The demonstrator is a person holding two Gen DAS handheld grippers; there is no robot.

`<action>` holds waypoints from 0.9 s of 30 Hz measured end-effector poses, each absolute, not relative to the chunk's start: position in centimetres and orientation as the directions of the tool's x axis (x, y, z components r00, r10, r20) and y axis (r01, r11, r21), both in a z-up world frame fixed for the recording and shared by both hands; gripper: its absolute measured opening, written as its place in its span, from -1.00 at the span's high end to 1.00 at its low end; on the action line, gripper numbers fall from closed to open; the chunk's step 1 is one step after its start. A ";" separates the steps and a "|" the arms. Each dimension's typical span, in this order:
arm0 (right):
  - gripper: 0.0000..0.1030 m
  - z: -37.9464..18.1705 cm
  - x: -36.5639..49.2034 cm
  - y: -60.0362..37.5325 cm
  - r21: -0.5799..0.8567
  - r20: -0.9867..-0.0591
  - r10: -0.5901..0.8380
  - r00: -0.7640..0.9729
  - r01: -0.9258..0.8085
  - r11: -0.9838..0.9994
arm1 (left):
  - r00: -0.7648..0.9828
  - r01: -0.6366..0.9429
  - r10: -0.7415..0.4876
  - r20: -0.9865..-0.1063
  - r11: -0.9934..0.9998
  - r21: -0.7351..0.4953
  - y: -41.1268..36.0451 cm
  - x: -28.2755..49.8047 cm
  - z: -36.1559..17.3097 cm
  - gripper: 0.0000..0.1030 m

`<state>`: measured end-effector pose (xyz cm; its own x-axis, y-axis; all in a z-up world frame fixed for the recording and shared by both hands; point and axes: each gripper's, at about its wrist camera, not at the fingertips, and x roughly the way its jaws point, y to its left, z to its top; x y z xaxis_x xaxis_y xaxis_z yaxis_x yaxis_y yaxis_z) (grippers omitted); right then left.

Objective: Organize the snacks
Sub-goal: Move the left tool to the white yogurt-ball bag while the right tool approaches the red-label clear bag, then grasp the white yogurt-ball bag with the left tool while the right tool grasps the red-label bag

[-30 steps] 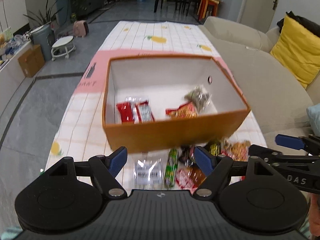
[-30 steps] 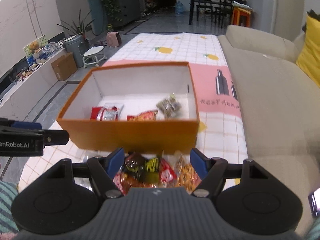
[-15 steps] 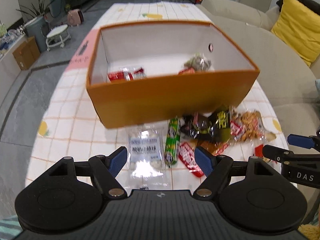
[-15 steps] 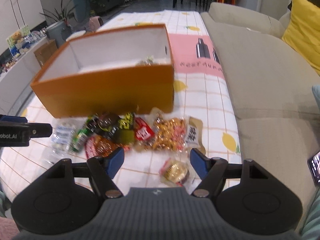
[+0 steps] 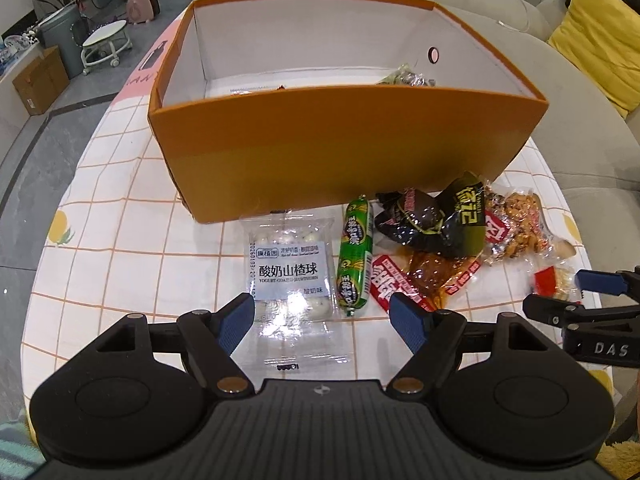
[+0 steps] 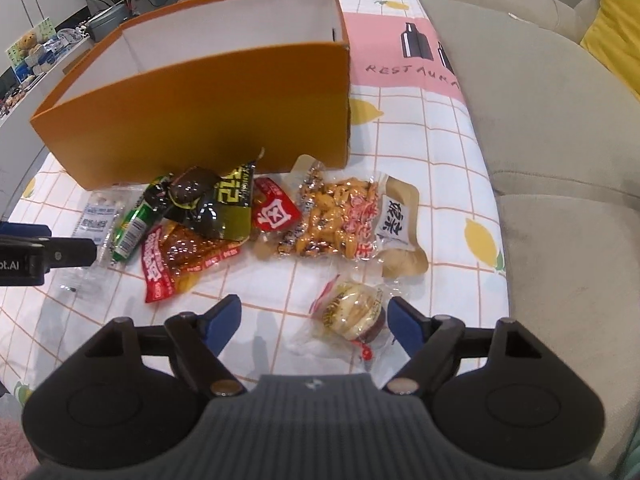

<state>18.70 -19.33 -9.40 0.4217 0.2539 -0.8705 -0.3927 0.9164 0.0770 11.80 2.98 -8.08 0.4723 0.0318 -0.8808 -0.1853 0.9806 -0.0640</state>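
An orange box [image 5: 340, 148] stands on the table with a few snacks inside; it also shows in the right wrist view [image 6: 208, 116]. Loose snacks lie in front of it. My left gripper [image 5: 322, 320] is open and empty, low over a clear pack of yogurt hawthorn balls [image 5: 290, 268] and a green sausage stick [image 5: 354, 256]. My right gripper [image 6: 314, 320] is open and empty, low over a small round cake in clear wrap [image 6: 354, 312]. A peanut pack [image 6: 348, 220], a dark green pack [image 6: 208, 204] and a red pack [image 6: 176, 260] lie between.
The table has a white checked cloth with lemons [image 5: 120, 240] and a pink strip [image 6: 400, 48]. A grey sofa [image 6: 540, 140] runs along the right edge. A stool [image 5: 106, 42], a bin and a cardboard carton stand on the floor at left.
Both grippers have pulled back from above the box and dropped low toward the loose snacks in front of it. Both stayed open and empty.
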 end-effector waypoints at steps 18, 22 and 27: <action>-0.43 -10.4 20.2 -20.6 0.106 -0.886 0.236 0.398 -0.321 0.941 | 0.412 -0.251 0.053 -0.910 0.966 -0.057 5.0 13.2 -10.6 -0.75; -0.25 -11.0 20.2 -20.1 0.082 -0.899 0.215 0.383 -0.335 0.939 | 0.400 -0.270 0.067 -0.914 0.962 -0.048 5.1 13.8 -10.9 -0.81; 0.01 -11.1 19.9 -19.6 0.043 -0.901 0.193 0.389 -0.362 0.931 | 0.375 -0.259 0.095 -0.922 0.966 -0.006 4.6 14.3 -11.4 -0.83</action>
<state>19.89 -19.57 -11.14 0.3891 0.1930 -0.9008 -0.3619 0.9312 0.0432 14.28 4.63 -11.39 0.3752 0.0950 -0.9221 -0.2594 0.9657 -0.0060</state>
